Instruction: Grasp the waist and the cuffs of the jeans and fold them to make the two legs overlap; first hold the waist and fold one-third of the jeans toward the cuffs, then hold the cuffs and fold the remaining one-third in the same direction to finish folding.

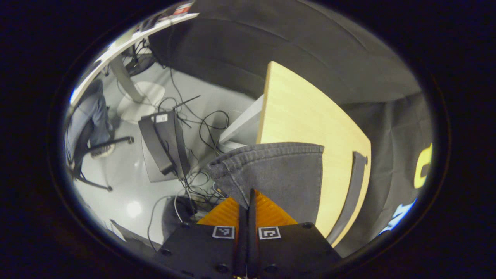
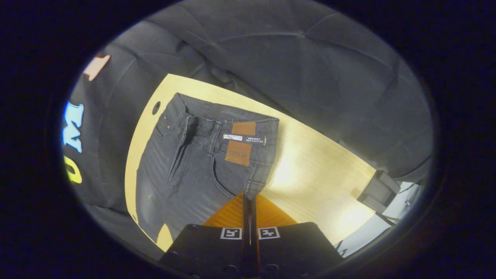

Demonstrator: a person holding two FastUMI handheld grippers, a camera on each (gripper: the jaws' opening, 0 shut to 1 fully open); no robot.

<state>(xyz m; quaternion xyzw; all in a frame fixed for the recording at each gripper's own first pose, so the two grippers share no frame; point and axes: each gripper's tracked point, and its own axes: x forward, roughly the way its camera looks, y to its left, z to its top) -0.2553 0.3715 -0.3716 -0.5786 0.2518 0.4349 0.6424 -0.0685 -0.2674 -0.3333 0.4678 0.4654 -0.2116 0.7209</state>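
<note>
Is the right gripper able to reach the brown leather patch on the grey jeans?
Probably yes: the right gripper sits at the grey jeans' edge, and the brown leather patch lies just ahead, uncovered, though its fingers look closed on fabric.

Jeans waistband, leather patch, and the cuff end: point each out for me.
waistband (image 2: 217, 110): right gripper view, top edge of the jeans.
leather patch (image 2: 238, 153): right gripper view, centre of the patch.
cuff end (image 1: 271, 149): left gripper view, hemmed edge.

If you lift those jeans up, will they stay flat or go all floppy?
Probably floppy: the jeans are soft cloth, creased near the waist. The cuff end already bends over the table edge. Likely weighty; the denim looks thick.
</note>
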